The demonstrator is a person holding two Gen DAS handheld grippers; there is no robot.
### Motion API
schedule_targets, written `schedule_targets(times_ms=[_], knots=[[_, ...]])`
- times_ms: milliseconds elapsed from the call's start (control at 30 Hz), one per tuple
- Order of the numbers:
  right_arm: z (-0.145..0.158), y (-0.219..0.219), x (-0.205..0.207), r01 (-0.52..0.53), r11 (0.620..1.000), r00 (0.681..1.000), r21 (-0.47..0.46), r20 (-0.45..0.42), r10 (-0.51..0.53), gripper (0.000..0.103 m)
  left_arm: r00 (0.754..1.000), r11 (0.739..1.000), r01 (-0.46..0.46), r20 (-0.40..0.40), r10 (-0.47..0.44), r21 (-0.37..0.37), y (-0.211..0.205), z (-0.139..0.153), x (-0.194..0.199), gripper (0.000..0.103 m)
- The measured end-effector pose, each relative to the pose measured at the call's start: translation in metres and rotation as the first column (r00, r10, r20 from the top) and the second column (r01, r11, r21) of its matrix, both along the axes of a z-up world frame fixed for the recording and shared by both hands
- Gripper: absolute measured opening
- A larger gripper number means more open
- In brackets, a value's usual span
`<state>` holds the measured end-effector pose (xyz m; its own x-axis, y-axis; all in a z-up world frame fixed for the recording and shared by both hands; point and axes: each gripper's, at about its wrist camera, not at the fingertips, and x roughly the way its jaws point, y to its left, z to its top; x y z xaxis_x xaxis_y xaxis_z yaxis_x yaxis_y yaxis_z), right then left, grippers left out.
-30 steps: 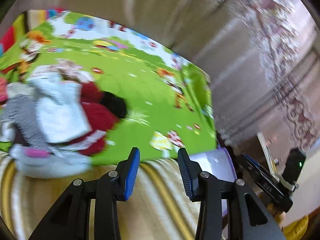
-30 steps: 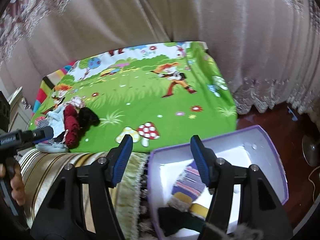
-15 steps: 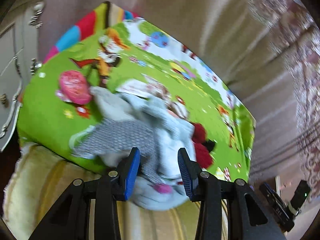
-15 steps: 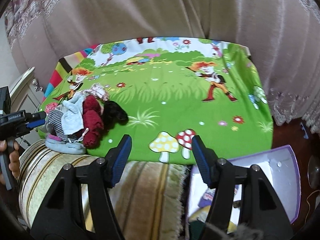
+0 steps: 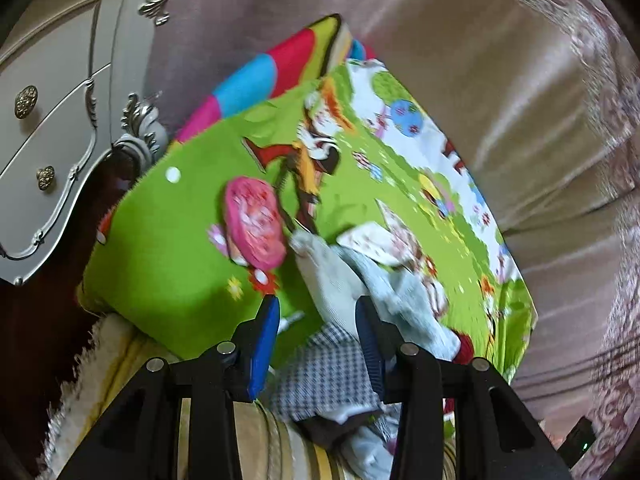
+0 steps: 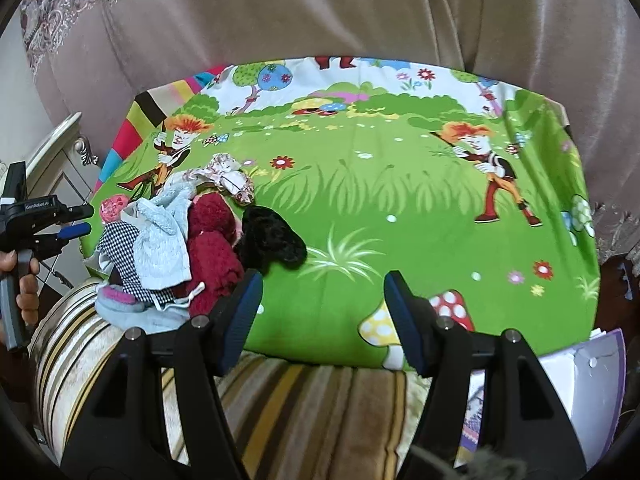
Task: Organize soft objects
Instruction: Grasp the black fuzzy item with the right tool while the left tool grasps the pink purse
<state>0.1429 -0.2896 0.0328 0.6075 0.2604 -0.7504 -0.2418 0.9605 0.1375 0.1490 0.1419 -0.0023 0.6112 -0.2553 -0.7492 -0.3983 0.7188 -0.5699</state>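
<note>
A pile of soft items lies at the left end of the green cartoon cloth [image 6: 400,208]: a red fuzzy piece [image 6: 212,240], a black fuzzy piece [image 6: 272,240], a light blue cloth [image 6: 164,236] and a checkered cloth [image 5: 324,372]. A pale knitted piece [image 5: 332,280] and a round pink item [image 5: 254,232] lie there too. My left gripper [image 5: 318,340] hovers open over the pile's near edge, with the checkered cloth below its gap and no pad pressing. It shows at the left in the right wrist view [image 6: 82,222]. My right gripper [image 6: 324,316] stands open over bare green cloth, right of the pile.
A purple-rimmed white box [image 6: 592,380] sits low at the right, below the cloth's edge. A striped rug or cushion [image 6: 300,400] runs along the front. A white ornate dresser [image 5: 52,120] stands at the left. Curtains [image 6: 320,8] hang behind.
The left gripper swung left along the cloth and rolled, and now sits over the pile. The right gripper moved left, away from the box, so the pile is nearer its left finger.
</note>
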Motion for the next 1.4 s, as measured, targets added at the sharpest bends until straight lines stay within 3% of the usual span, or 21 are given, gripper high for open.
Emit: schedule_targets(times_ms=[67, 300, 433, 733, 833, 1167, 1200, 1267, 1333, 1400], knots=[[-0.003, 0.006, 0.007, -0.009, 1.000, 1.000, 0.002, -0.008, 0.009, 0.067, 1.000, 1.000, -0.022, -0.013, 0.022, -0.009, 0.009, -0.004, 0.007, 0.041], [-0.014, 0.025, 0.029, -0.051, 0.999, 0.998, -0.011, -0.033, 0.051, 0.067, 0.990, 0.991, -0.116, -0.067, 0.120, 0.062, 0.034, -0.015, 0.025, 0.042], [-0.020, 0.035, 0.040, -0.081, 0.997, 0.996, -0.016, -0.043, 0.080, 0.071, 0.988, 0.991, -0.114, -0.095, 0.120, 0.064, 0.036, -0.027, 0.034, 0.045], [-0.037, 0.050, 0.062, -0.125, 0.992, 0.990, -0.023, -0.074, 0.123, 0.073, 0.995, 0.974, -0.052, -0.074, 0.070, 0.219, 0.022, -0.024, 0.060, 0.046], [-0.042, 0.054, 0.069, -0.136, 0.990, 0.988, -0.025, -0.082, 0.133, 0.074, 0.997, 0.966, -0.008, -0.075, 0.028, 0.258, 0.013, -0.027, 0.067, 0.026], [-0.065, 0.064, 0.095, -0.171, 0.985, 0.973, 0.007, -0.157, 0.170, 0.074, 0.999, 0.966, -0.026, 0.034, 0.017, 0.258, 0.010, -0.014, 0.054, 0.021], [-0.068, 0.066, 0.096, -0.178, 0.984, 0.970, 0.012, -0.166, 0.178, 0.073, 0.999, 0.965, -0.028, 0.045, 0.016, 0.261, 0.009, -0.011, 0.054, 0.021], [-0.072, 0.068, 0.097, -0.188, 0.982, 0.965, 0.019, -0.182, 0.189, 0.054, 0.998, 0.965, -0.030, 0.069, 0.013, 0.260, 0.005, -0.004, 0.052, 0.020], [-0.076, 0.069, 0.098, -0.197, 0.980, 0.960, 0.024, -0.200, 0.198, 0.041, 0.996, 0.965, -0.031, 0.092, 0.007, 0.261, 0.002, 0.003, 0.050, 0.020], [-0.076, 0.070, 0.096, -0.202, 0.979, 0.959, 0.026, -0.196, 0.203, 0.036, 0.993, 0.962, -0.037, 0.114, 0.006, 0.271, 0.000, 0.009, 0.048, 0.020]])
